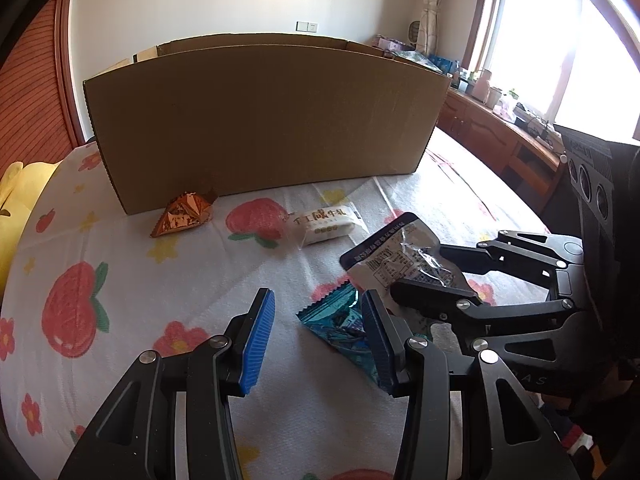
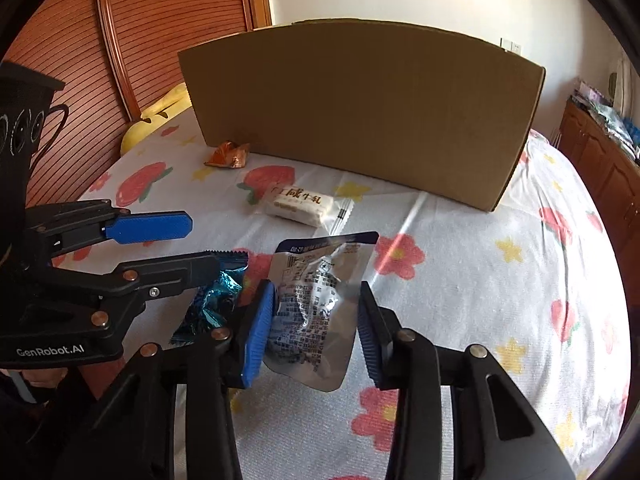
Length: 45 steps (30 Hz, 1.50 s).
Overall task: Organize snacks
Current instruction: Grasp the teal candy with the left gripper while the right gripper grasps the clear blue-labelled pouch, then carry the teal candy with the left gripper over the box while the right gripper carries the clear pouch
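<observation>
In the left wrist view, the left gripper (image 1: 318,340) stands partly open with nothing between its blue pads; the teal foil packet (image 1: 340,320) lies on the flowered bedcover (image 1: 120,272) just outside the right-hand finger, at about 1 o'clock from the gripper centre. The right gripper (image 1: 424,276) enters from 3 o'clock and straddles the silver pouch (image 1: 394,258); whether its pads press cannot be told from here. At 11 o'clock lies an orange foil wrapper (image 1: 182,216), and at 12 o'clock a white nougat bar (image 1: 326,224), both near the foot of the cardboard box (image 1: 264,128), whose tall near wall hides its interior. In the right wrist view, the right gripper (image 2: 316,328) is partly open around the silver pouch (image 2: 316,312): the left pad touches the pouch edge, while the right pad appears just clear, so no firm grip is judged. The pouch looks light, thin, crinkled and slick; a pinch across its flat sealed margin should hold better than one across the lumpy middle. The left gripper (image 2: 192,248) reaches in from 9 o'clock, over the teal foil packet (image 2: 212,300), and crowds that side. The box wall must be cleared from above before any release.
</observation>
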{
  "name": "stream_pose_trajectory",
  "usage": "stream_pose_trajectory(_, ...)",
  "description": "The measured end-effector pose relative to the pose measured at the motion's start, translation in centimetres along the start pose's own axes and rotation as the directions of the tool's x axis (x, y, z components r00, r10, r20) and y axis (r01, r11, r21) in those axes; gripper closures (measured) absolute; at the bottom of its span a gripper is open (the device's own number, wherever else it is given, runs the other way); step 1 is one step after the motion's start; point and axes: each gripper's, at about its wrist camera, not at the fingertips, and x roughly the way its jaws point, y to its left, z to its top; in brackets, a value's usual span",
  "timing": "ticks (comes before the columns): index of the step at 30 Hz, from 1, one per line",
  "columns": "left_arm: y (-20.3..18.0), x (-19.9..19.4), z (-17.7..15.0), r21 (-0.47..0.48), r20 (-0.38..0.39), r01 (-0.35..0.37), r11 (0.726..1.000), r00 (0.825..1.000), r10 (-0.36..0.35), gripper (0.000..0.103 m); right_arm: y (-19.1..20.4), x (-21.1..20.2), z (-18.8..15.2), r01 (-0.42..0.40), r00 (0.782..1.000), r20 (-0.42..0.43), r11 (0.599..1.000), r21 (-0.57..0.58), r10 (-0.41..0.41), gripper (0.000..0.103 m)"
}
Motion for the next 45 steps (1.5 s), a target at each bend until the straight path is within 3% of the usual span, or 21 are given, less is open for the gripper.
stream_pose_trajectory(4, -0.7, 0.2, -0.1, 0.002, -0.007, 0.005, 1.0, 1.0, -0.005, 0.056, -0.3, -0.3, -0.2, -0.014, 1.0, 0.006, 1.0, 0.018, 0.014, 0.064)
stream_pose_trajectory(14, -2.3, 1.3, -0.5, 0.028, -0.036, -0.032, 0.999, 0.999, 0.033, 0.055, -2.1, -1.2, -0.5, 0.054, 0.998, 0.024, 0.998, 0.027, -0.055, 0.064)
stream_pose_trajectory(26, -4.4, 1.9, -1.3, 0.104, 0.006, -0.097, 0.99, 0.995, 0.097, 0.036, -3.6, -0.9, -1.4, 0.004, 0.999, 0.049, 0.995, 0.095, -0.008, 0.062)
stream_pose_trajectory(32, -4.4, 1.9, -1.6, 0.092, 0.014, -0.102, 0.99, 0.995, 0.101, 0.035, -3.5, -0.8, -1.4, 0.008, 0.999, 0.052, 0.997, 0.083, -0.012, 0.062)
stream_pose_trajectory(35, -4.3, 1.8, -1.7, 0.093, 0.021, -0.106, 0.99, 0.994, 0.104, 0.041, -3.4, -0.8, -1.4, 0.014, 0.998, 0.054, 0.997, 0.076, -0.018, 0.062)
stream_pose_trajectory(38, -4.1, 1.5, -1.8, 0.086, 0.025, -0.109, 0.99, 0.994, 0.107, 0.054, -3.4, -0.8, -1.4, 0.01, 0.998, 0.053, 0.997, 0.078, -0.015, 0.062)
stream_pose_trajectory(40, -4.0, 1.4, -1.8, 0.085, 0.027, -0.106, 0.991, 0.994, 0.104, 0.069, -3.4, -0.7, -1.4, 0.011, 0.998, 0.054, 0.997, 0.078, -0.015, 0.062)
stream_pose_trajectory(45, -3.7, 1.2, -1.8, 0.082, 0.024, -0.095, 0.992, 0.995, 0.093, 0.074, -3.4, -0.7, -1.4, 0.013, 0.998, 0.055, 0.997, 0.076, -0.017, 0.062)
